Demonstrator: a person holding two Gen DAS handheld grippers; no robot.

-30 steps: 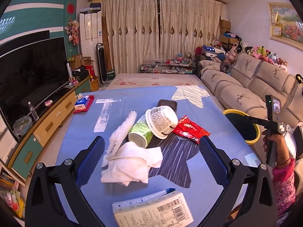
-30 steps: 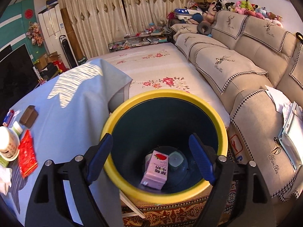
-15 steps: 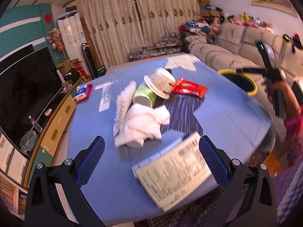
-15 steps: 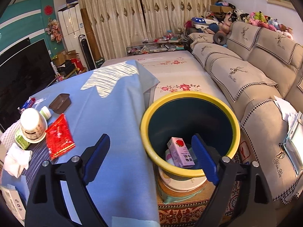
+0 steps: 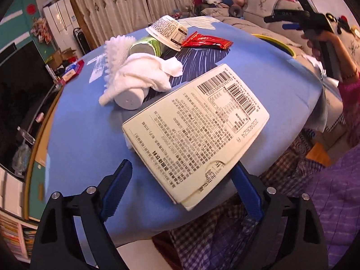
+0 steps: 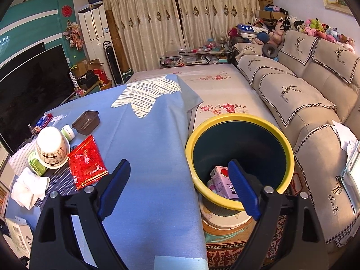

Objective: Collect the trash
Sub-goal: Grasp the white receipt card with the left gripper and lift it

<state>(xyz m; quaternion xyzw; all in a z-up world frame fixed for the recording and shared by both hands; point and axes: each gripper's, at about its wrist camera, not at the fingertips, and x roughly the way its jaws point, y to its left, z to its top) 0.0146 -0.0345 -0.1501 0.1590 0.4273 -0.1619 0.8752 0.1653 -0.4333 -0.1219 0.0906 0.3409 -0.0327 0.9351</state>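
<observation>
Left gripper [image 5: 180, 189] jaws apart, straddling the flat cream printed carton [image 5: 198, 132] overhanging the table edge; nudging risks tipping it off. Right gripper [image 6: 180, 186] hanging empty, jaws apart.

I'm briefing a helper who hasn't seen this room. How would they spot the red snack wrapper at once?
Start at the table under the blue cloth, left of the yellow-rimmed bin. In the clutter near the white paper bowl lies the red snack wrapper, flat on the cloth just right of the bowl. It is the only red, shiny, crinkled thing there; its neighbours are white or green.
</observation>
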